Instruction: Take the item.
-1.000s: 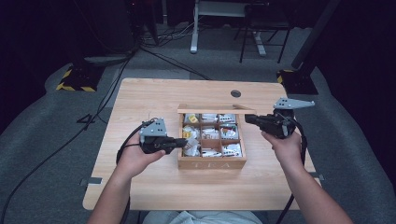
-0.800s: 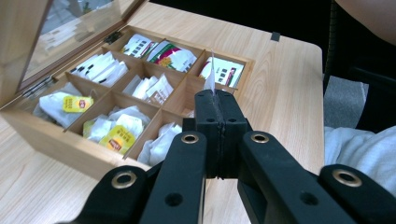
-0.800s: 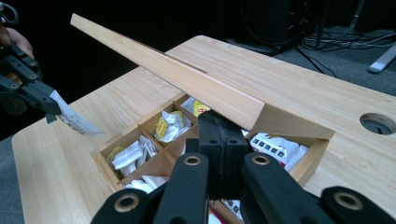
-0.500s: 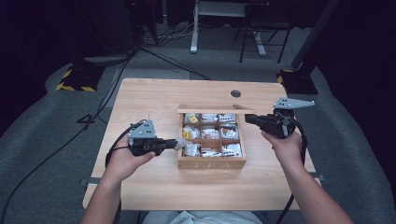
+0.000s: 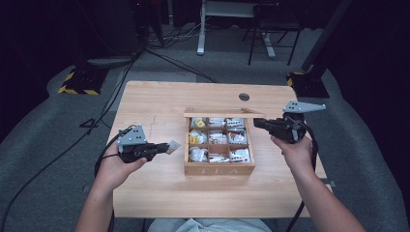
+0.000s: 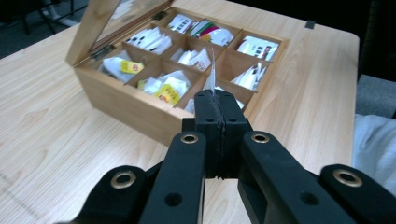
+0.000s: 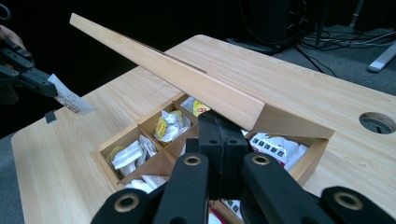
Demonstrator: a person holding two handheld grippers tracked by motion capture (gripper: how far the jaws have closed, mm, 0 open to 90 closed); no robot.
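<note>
Your left gripper is clamped on a tea bag packet held above the surface left of the tea box, right gripper closed, apparently empty, at the lid; packet's light, flimsy paper, so grip its edge gently.

Bright, evenly lit table; dark, slightly soft surroundings.

- I see a light wooden table with rounded corners, standing on grey carpet.
- A round cable hole sits near its far edge.
- On it rests one wooden tea box, lid open, its nine compartments holding tea bags, right of centre.
</note>
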